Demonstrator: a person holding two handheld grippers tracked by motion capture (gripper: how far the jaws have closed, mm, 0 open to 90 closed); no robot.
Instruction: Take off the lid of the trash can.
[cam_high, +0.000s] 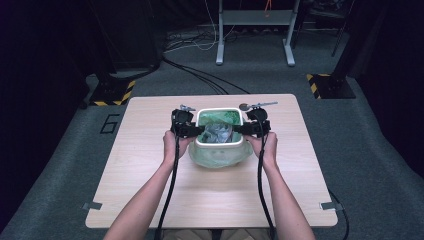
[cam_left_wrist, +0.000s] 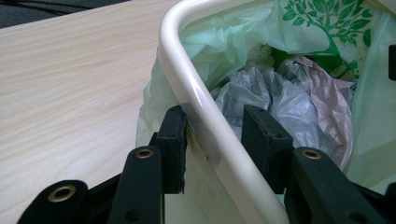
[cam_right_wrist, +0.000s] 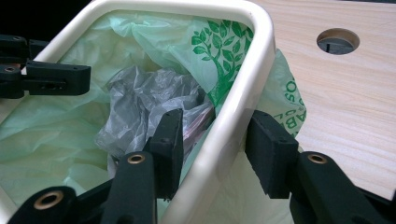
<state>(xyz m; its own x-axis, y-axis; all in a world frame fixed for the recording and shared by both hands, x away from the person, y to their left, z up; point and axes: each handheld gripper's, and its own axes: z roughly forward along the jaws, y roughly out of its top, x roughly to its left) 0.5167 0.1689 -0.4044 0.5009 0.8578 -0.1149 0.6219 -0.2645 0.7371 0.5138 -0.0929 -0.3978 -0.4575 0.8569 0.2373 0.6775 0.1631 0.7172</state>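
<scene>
On a light wooden table (cam_high: 150, 165), a small white bin (cam_high: 220, 143) is seen from the high view, set near the middle toward the far edge. It is lined with a pale green plastic bag (cam_high: 218, 157) whose edge is folded over the rim and hangs down the outside. A green tree print (cam_right_wrist: 215, 56) is shown on the bag's inner side. Crumpled grey plastic (cam_right_wrist: 140, 100) is held inside the bin.

Two forearms are stretched in from the near edge. The left gripper (cam_high: 196, 131) is held by the left hand (cam_high: 172, 145) at the bin's left rim, and the right gripper (cam_high: 240, 130) is held by the right hand (cam_high: 266, 145) at the right rim. A black cable is trailed from each gripper back toward the person.

In the left gripper view, the white rim (cam_left_wrist: 196, 93) is straddled by the two black jaws, one outside against the bag and one inside the bin; the jaws are spread, with the outer one touching or nearly touching the rim and a gap left at the inner one. In the right gripper view, the same is seen: the rim (cam_right_wrist: 243, 88) is passed between parted jaws, and firm clamping cannot be confirmed.

A round hole (cam_right_wrist: 338, 40) in the tabletop is seen beyond the bin.
</scene>
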